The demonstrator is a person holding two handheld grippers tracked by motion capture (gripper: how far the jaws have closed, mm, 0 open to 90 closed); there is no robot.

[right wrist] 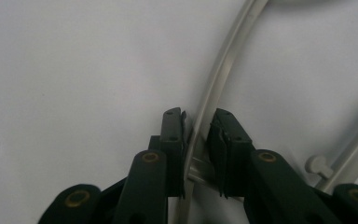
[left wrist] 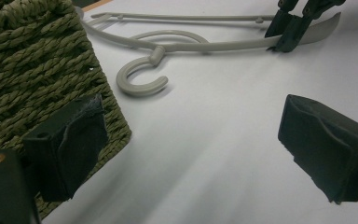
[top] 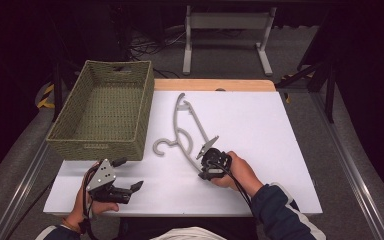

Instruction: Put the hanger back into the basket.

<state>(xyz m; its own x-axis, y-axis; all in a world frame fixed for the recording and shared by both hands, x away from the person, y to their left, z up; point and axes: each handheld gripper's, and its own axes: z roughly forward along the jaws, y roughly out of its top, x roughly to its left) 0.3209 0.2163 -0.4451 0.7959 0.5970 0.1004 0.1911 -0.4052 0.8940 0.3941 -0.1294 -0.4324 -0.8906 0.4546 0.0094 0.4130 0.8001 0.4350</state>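
A grey plastic hanger [top: 186,125] lies on the white table [top: 265,125], its hook [top: 161,146] pointing toward the basket. My right gripper [top: 206,159] holds the hanger's near end. In the right gripper view the jaws [right wrist: 199,135] are shut on the thin hanger arm [right wrist: 216,84], which runs up between the pads. My left gripper [top: 129,173] hovers open at the front left, apart from the hanger. In the left gripper view its pads [left wrist: 74,140] stand wide with bare table between them, and the hanger [left wrist: 186,44] and the right gripper [left wrist: 296,25] show farther off.
A woven green basket [top: 105,112] stands at the table's left side, its corner [left wrist: 32,70] close beside my left gripper. A wooden strip [top: 215,85] runs along the far edge. A white frame [top: 225,30] stands on the floor beyond.
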